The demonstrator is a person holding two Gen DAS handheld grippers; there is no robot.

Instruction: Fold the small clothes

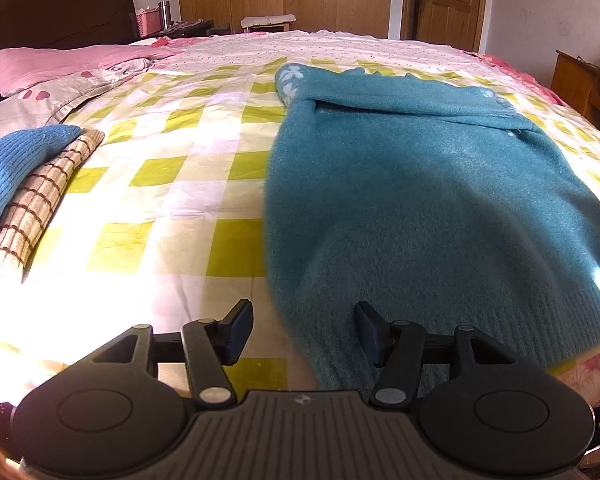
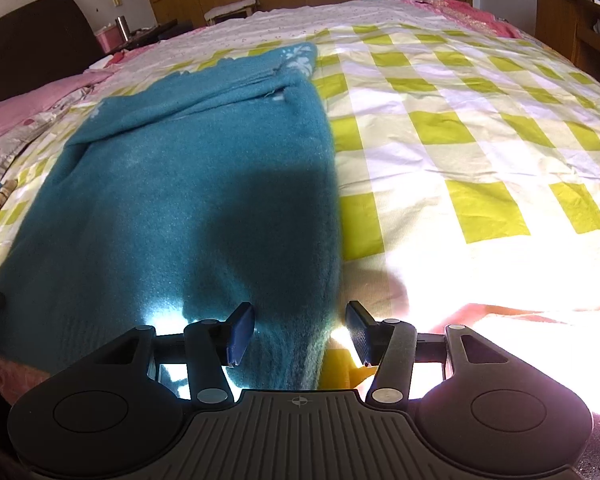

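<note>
A teal fuzzy sweater [image 1: 420,200] lies flat on the green-and-white checked bed sheet [image 1: 180,184], its sleeves folded across the far end and its ribbed hem toward me. My left gripper [image 1: 304,332] is open, straddling the sweater's near left edge, with its fingers apart from the cloth. In the right wrist view the same sweater [image 2: 180,200] fills the left half. My right gripper [image 2: 300,332] is open too, and the sweater's near right edge lies between its fingers without being pinched.
A blue knit garment [image 1: 16,160] lies on a beige checked one [image 1: 40,200] at the bed's left side. A pink pillow [image 1: 60,64] sits at the headboard. The bare sheet [image 2: 460,140] stretches right of the sweater. A wooden side table [image 1: 580,84] stands at the far right.
</note>
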